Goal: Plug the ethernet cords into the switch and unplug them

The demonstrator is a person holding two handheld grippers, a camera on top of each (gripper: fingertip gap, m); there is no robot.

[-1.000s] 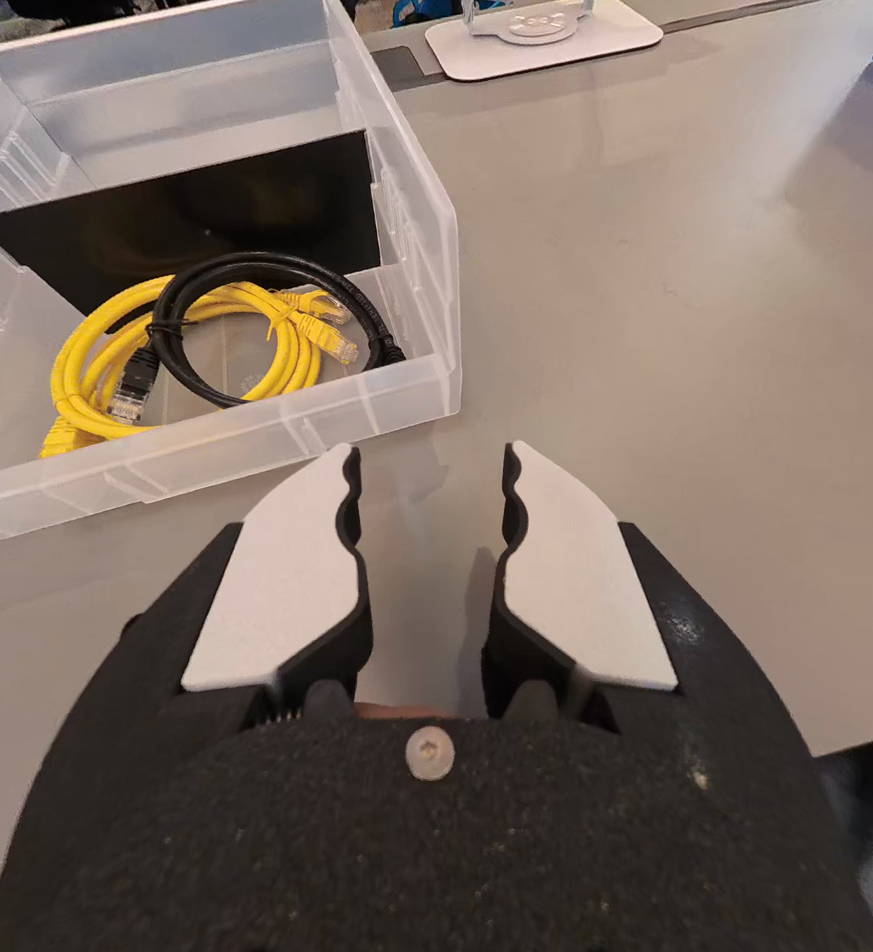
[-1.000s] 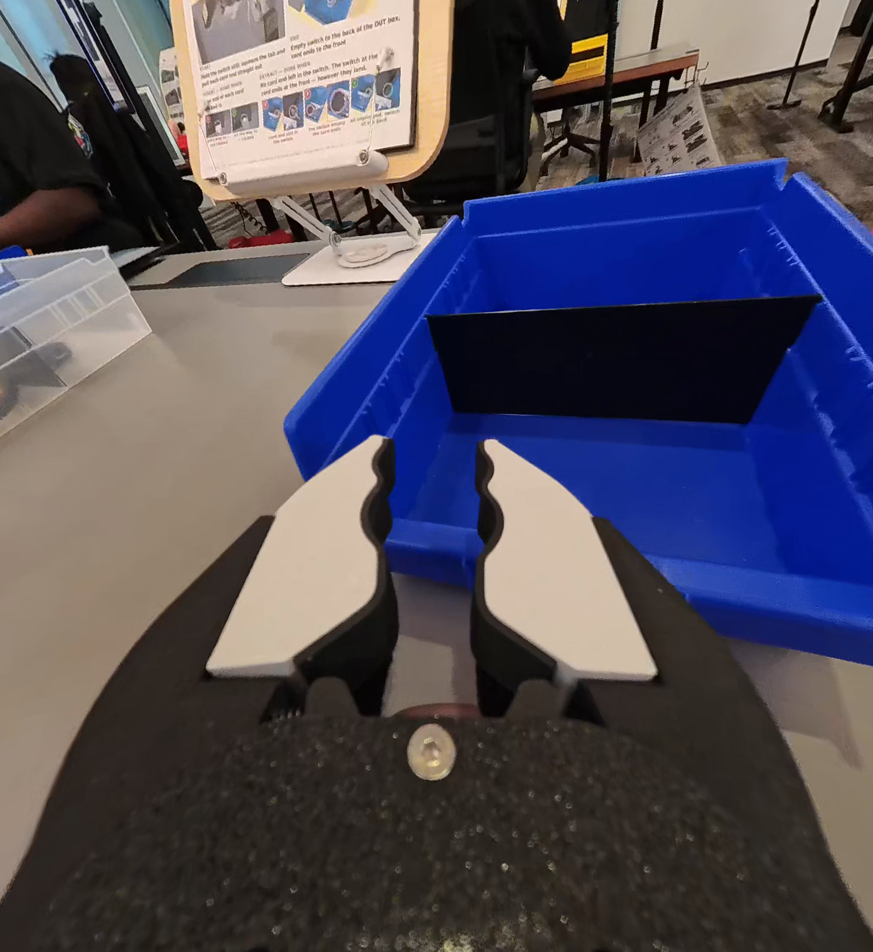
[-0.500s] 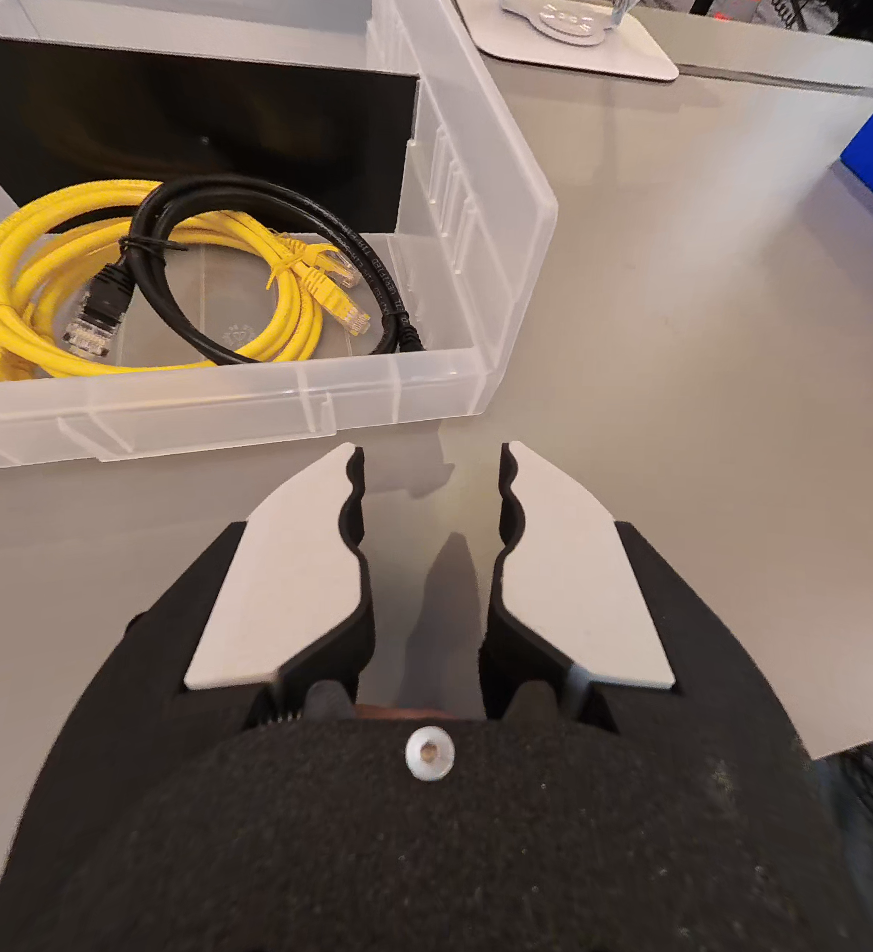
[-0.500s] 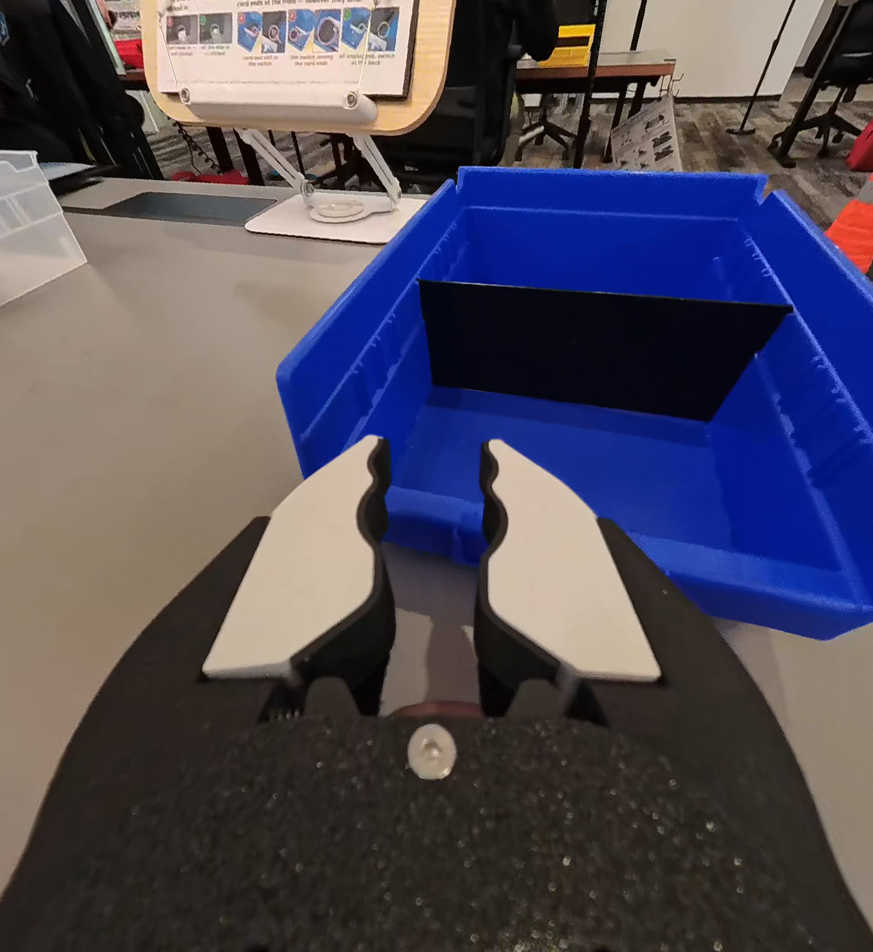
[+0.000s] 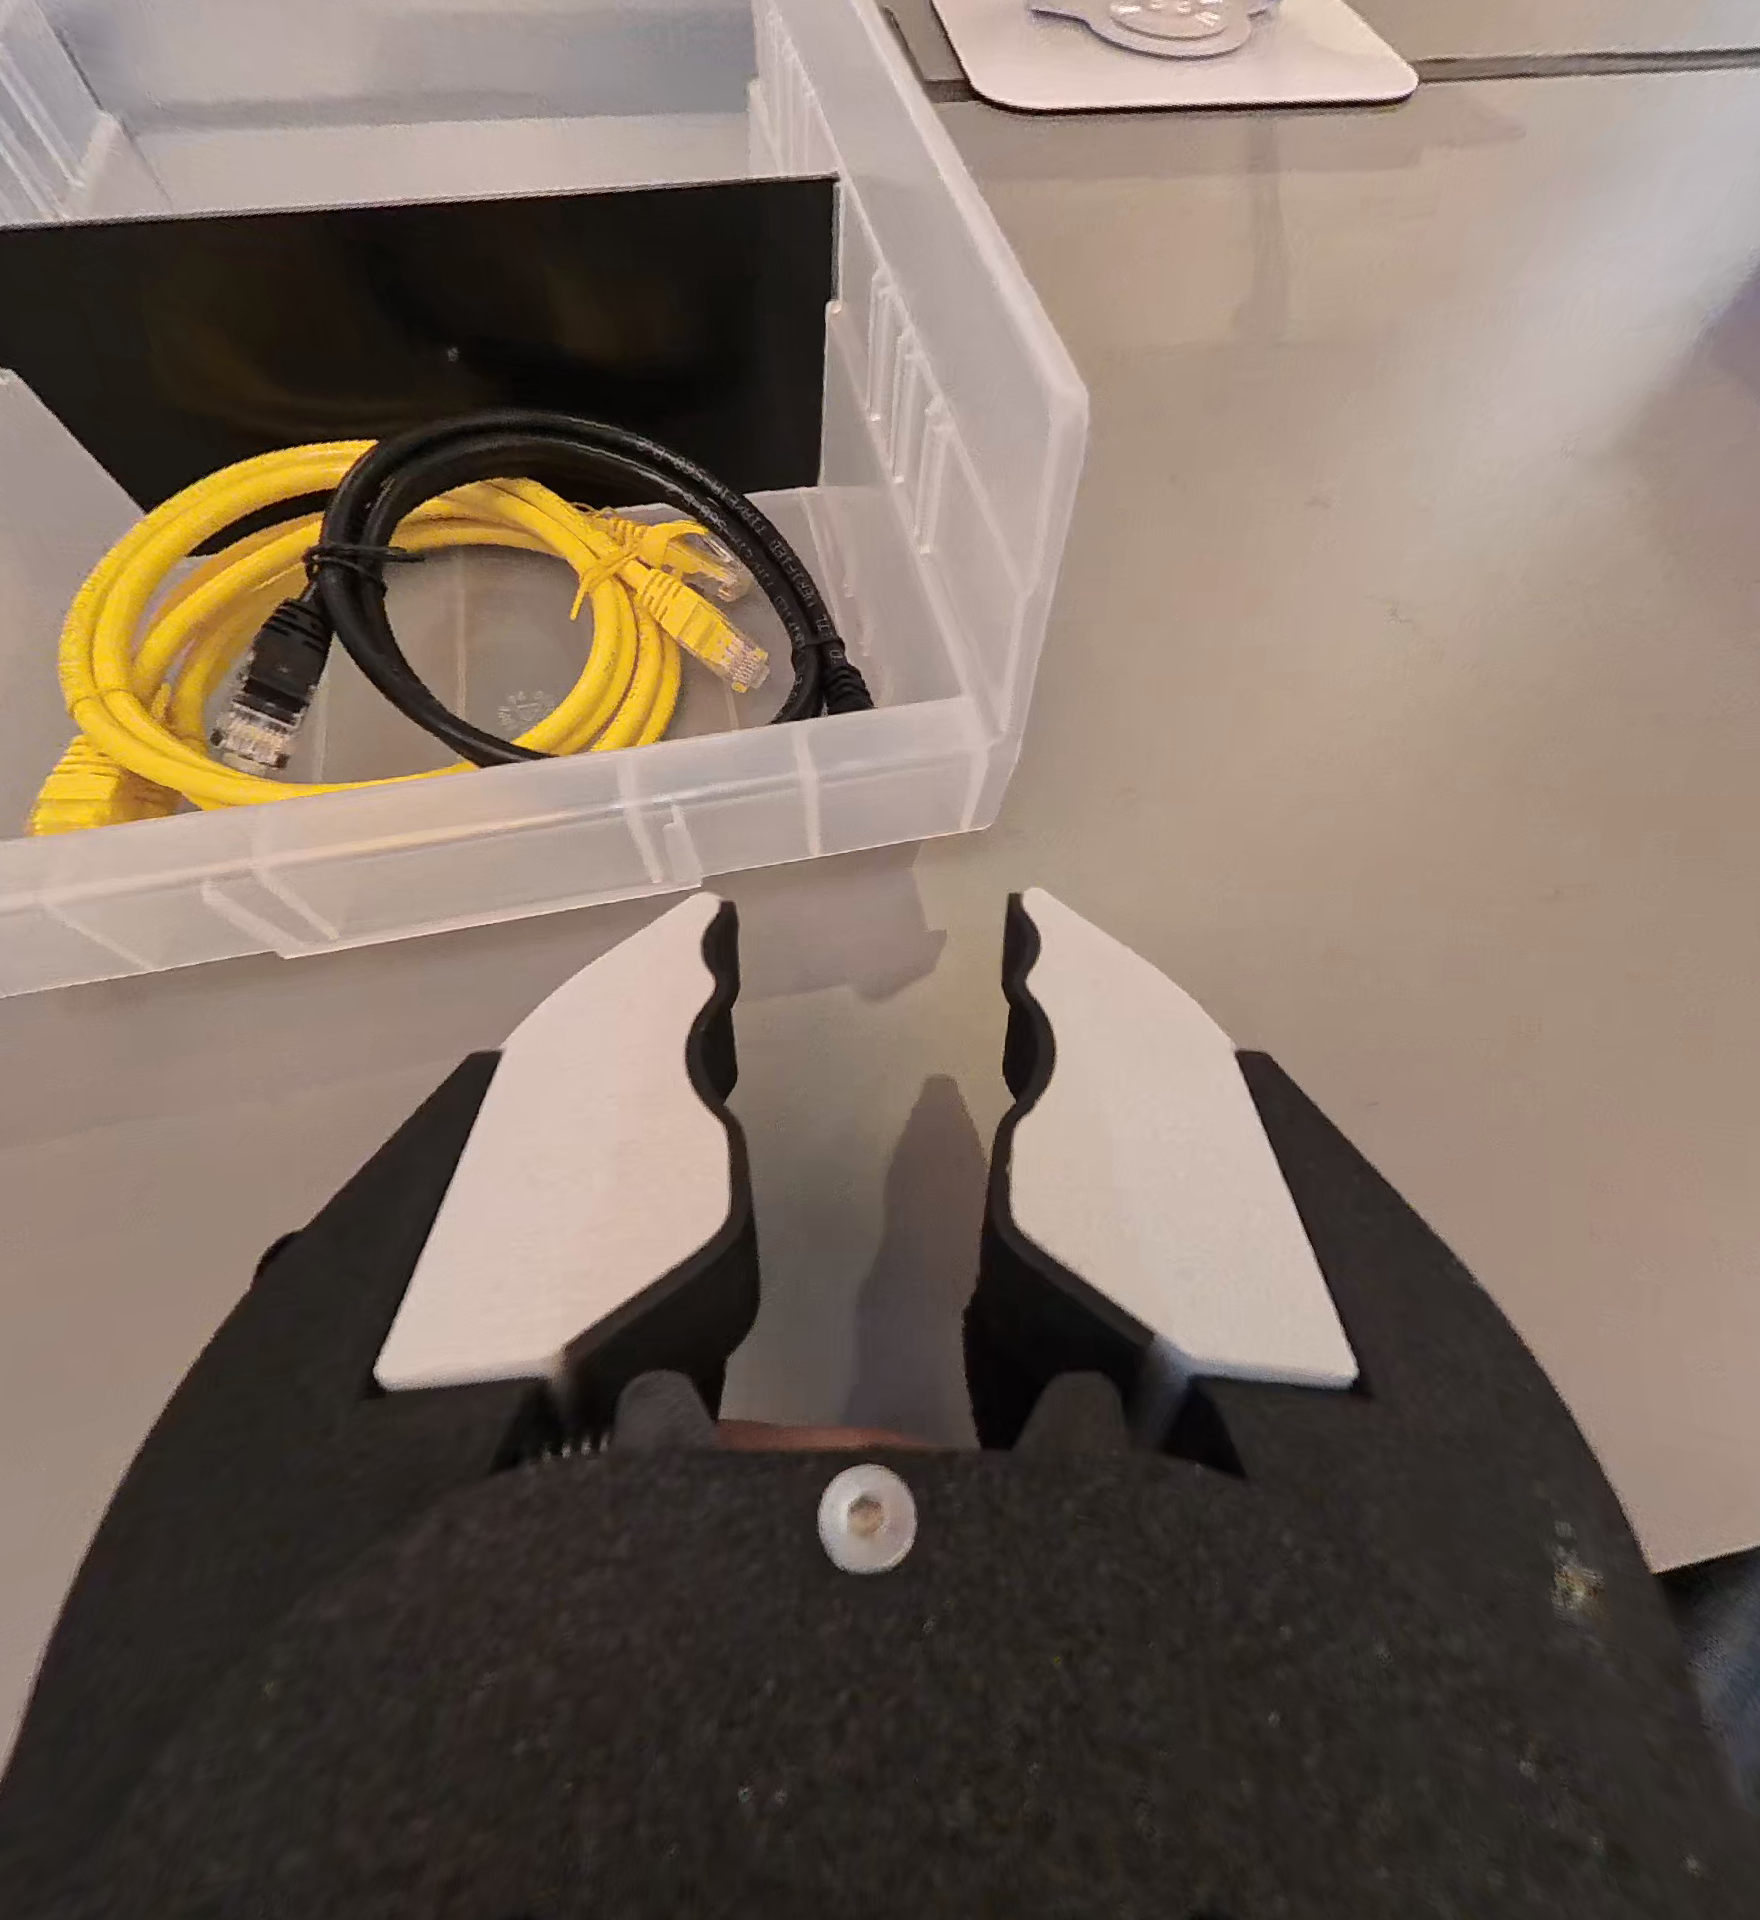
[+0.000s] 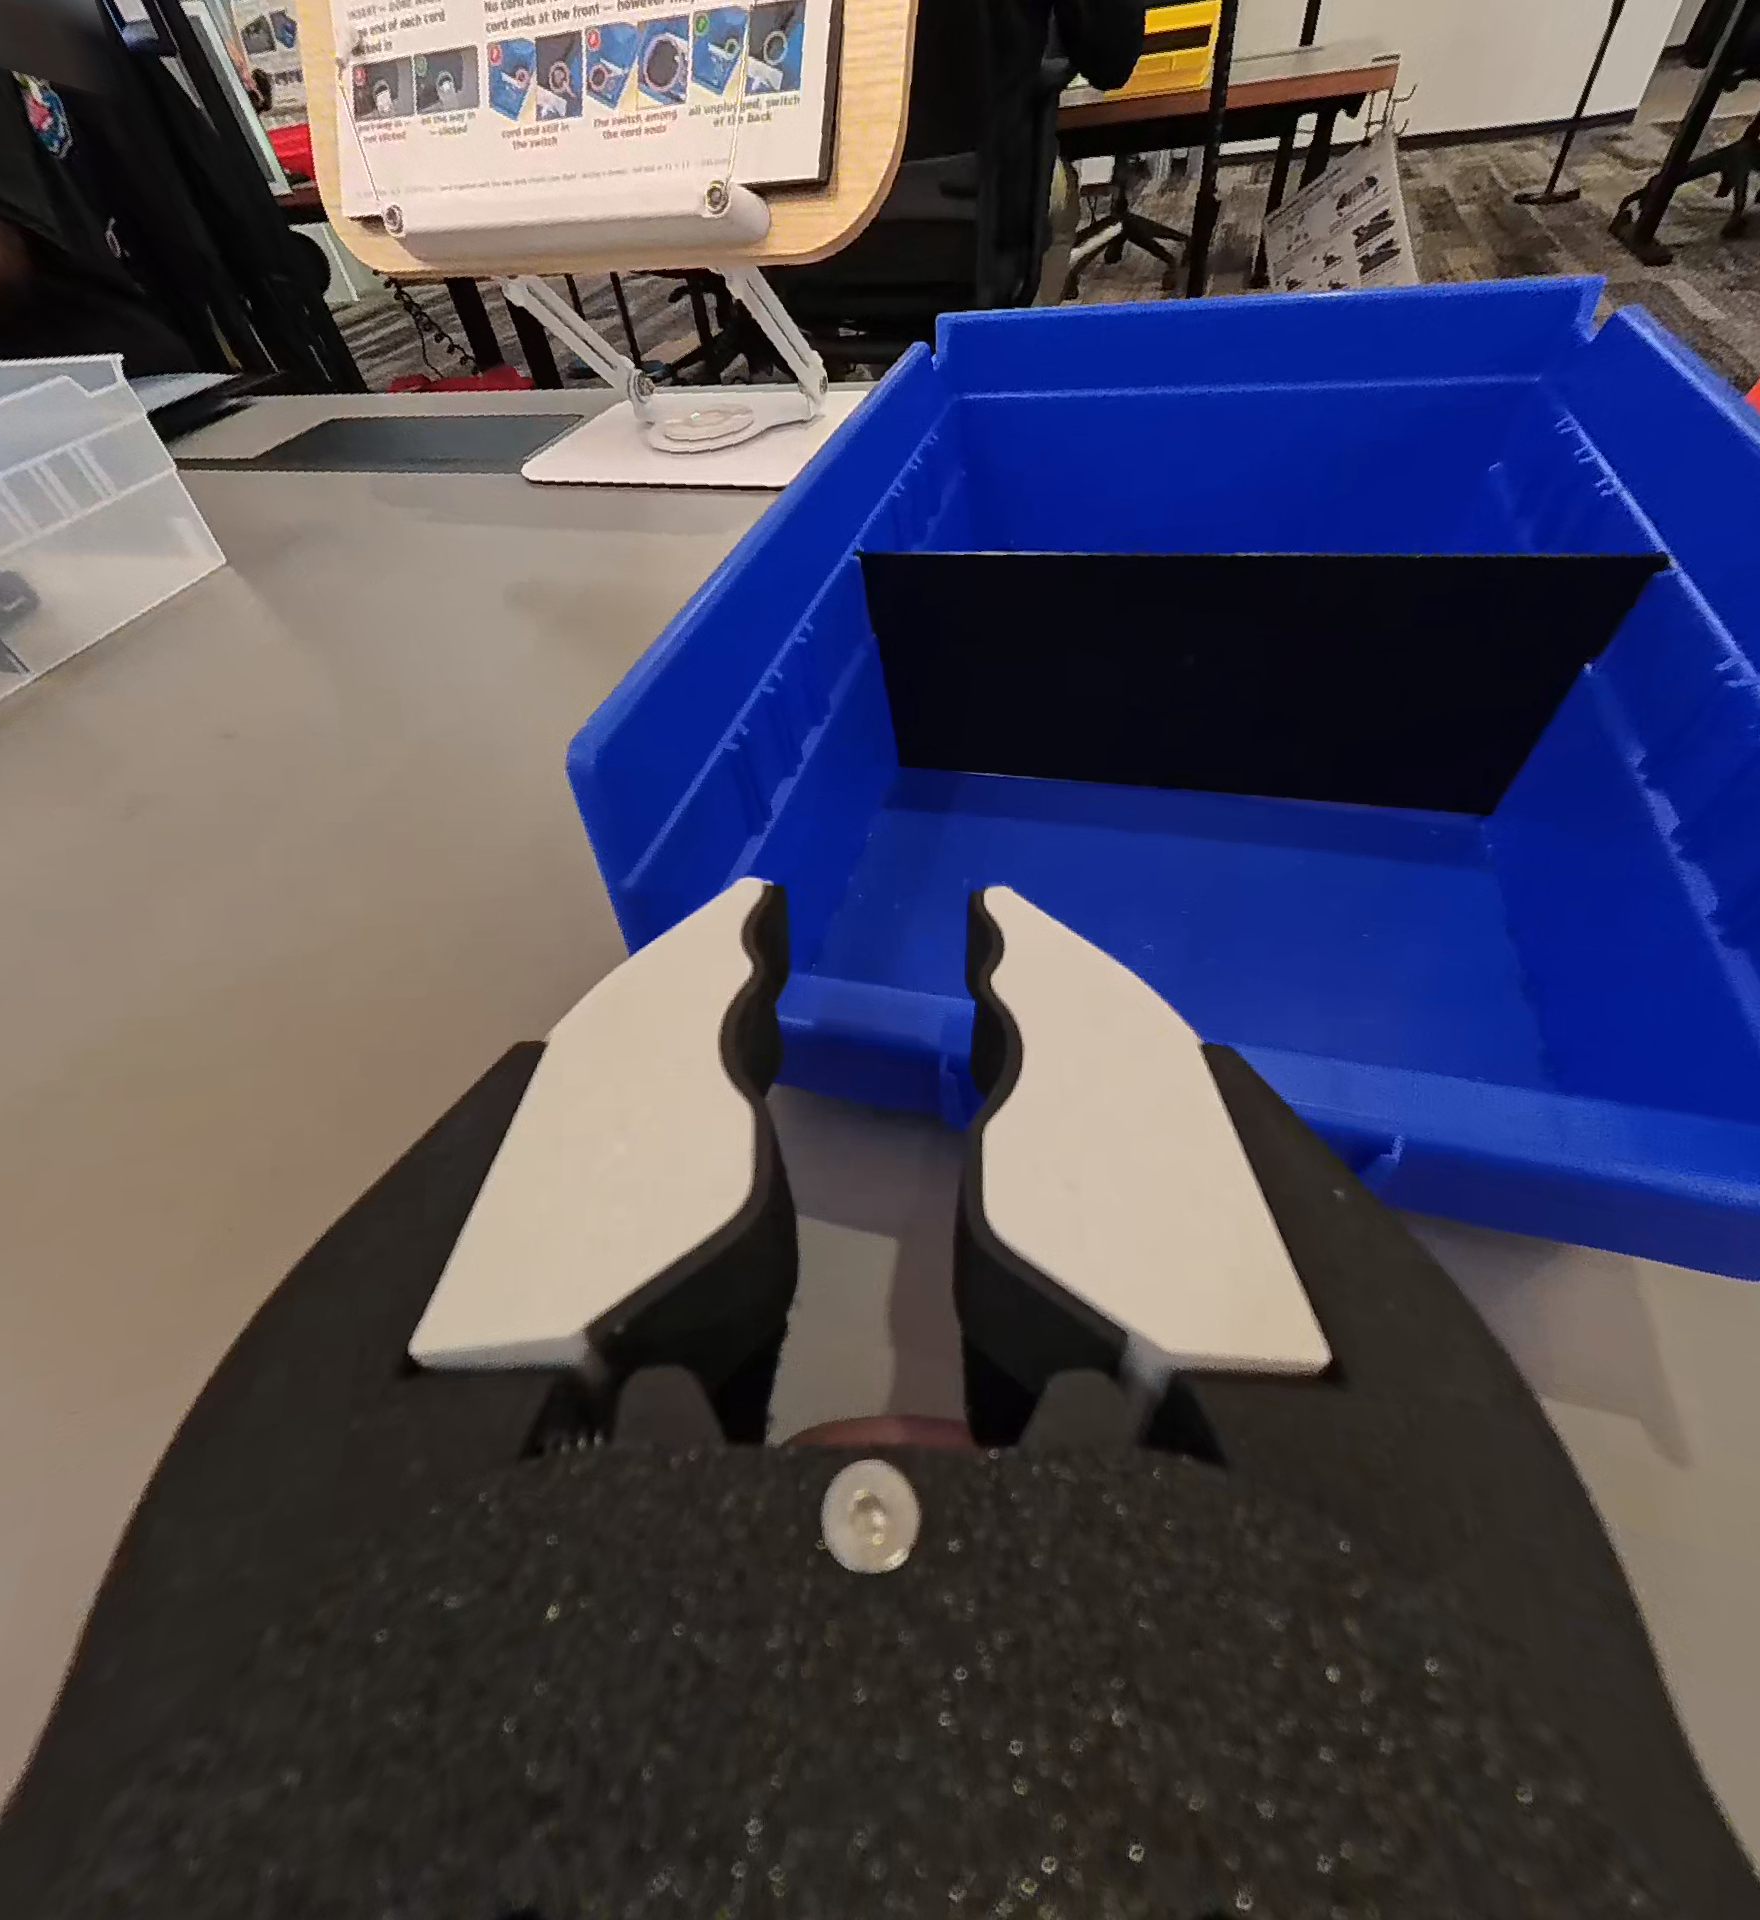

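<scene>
A grey tabletop [image 6: 284, 831] carried a clear bin [image 5: 647, 831] and blue bin [image 6: 1271, 1143]; office chairs [image 6: 1738, 156] stood behind. Both the left gripper [image 5: 868, 914] and right gripper [image 6: 871, 904] were spread, holding nothing.

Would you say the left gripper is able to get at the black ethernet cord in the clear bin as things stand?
Probably yes. The left gripper is open and holds nothing. The clear bin has no lid, and the black ethernet cord lies on top of the yellow cords. Only the bin's low front wall stands between, so it must come in from above.

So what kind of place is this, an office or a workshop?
Probably an open-plan office or lab set up as a workstation: a grey table carries parts bins, an instruction board stands on a stand, and behind lie carpet, office chairs and more desks.
</scene>
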